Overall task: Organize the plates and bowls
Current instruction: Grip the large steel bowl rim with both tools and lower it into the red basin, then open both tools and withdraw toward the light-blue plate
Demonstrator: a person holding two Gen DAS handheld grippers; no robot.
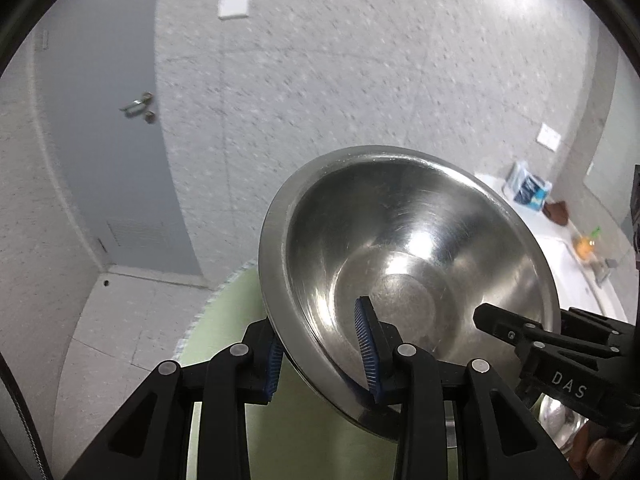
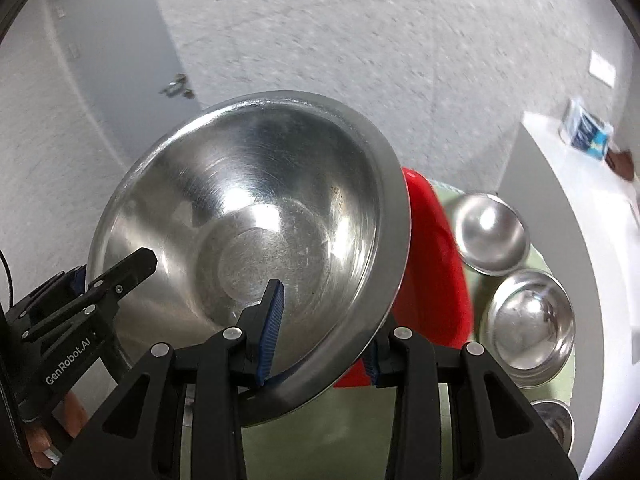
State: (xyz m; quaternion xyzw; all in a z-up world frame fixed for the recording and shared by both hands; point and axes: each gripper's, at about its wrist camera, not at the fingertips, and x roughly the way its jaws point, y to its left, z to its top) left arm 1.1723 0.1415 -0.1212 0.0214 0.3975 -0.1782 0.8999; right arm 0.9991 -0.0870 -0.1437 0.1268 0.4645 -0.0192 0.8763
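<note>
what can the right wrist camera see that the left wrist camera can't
Only the right wrist view shows the red plate behind the big steel bowl and two small steel bowls on the green mat.

Only the left wrist view shows the door's bottom vent and an orange item on the white counter.

Both show the big steel bowl held up by both grippers, left gripper and right gripper each pinching its rim, plus the door handle and blue box.

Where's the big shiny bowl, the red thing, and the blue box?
large steel bowl (image 2: 256,216): right wrist view, inner wall.
red plate (image 2: 432,264): right wrist view, bare face beside the bowl.
blue box (image 2: 588,130): right wrist view, front face.
</note>
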